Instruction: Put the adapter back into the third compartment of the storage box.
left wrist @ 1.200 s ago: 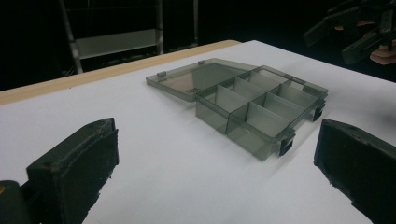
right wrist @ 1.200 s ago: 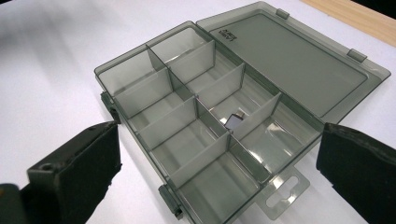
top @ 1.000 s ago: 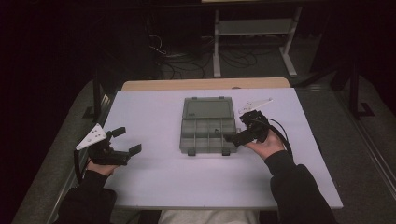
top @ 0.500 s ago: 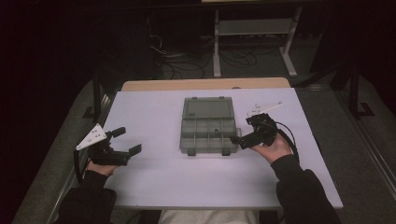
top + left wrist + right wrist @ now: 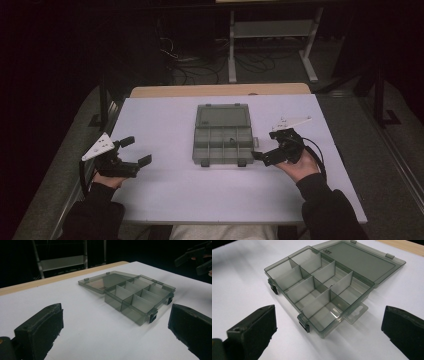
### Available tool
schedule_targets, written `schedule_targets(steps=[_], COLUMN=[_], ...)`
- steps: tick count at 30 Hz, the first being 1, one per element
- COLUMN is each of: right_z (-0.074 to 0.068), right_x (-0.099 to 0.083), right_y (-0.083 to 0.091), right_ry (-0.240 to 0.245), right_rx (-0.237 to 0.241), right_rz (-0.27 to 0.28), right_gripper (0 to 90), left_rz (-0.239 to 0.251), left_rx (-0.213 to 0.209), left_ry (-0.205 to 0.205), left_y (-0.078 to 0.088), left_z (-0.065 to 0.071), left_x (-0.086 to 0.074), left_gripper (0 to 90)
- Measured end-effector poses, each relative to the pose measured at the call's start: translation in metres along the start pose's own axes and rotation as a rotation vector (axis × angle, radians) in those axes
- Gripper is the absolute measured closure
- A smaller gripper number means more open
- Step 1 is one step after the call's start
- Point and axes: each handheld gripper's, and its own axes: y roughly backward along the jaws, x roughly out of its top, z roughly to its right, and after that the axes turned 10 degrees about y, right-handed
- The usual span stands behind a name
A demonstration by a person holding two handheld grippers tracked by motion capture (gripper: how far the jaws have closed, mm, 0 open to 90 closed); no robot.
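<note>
Box: a smoky grey see-through plastic organiser box (image 5: 221,134) lies in the middle of the white table (image 5: 165,200), open, with nothing gripping it.
Lid: the lid (image 5: 223,117) is folded flat back onto the table on the far side, away from the person, joined along the box's far edge.
Compartments: thin dividers split the tray into small cells (image 5: 319,293); they look bare, apart from a small dark mark on one wall that is too small to make out.
Latches: two dark latches (image 5: 303,324) sit on the near front wall, and a clear hanging tab (image 5: 355,313) sticks out from one short end.
Right gripper: the right gripper (image 5: 261,155) is just beside the box's near right corner, pointing at it; its jaws stand wide apart and hold nothing.
Left gripper: the left gripper (image 5: 136,154) is near the left edge of the table, well apart from the box; its jaws are also spread wide and hold nothing.
Hands: one hand grips each tool from the near side, in dark sleeves.
</note>
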Motion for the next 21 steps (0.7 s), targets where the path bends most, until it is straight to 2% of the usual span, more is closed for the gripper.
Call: schedule_targets(steps=[8, 21], right_z=[0.0, -0.004], right_x=[-0.016, -0.035], right_y=[0.011, 0.021], right_ry=[-0.036, -0.057], right_rx=[-0.012, -0.037], right_rz=[0.028, 0.044], right_gripper=[0.0, 0.0], left_rz=[0.0, 0.0], left_rx=[0.003, 0.001], left_ry=[0.001, 0.002], left_y=[0.0, 0.001], left_z=[0.0, 0.001], left_x=[0.0, 0.0], left_gripper=[0.0, 0.0])
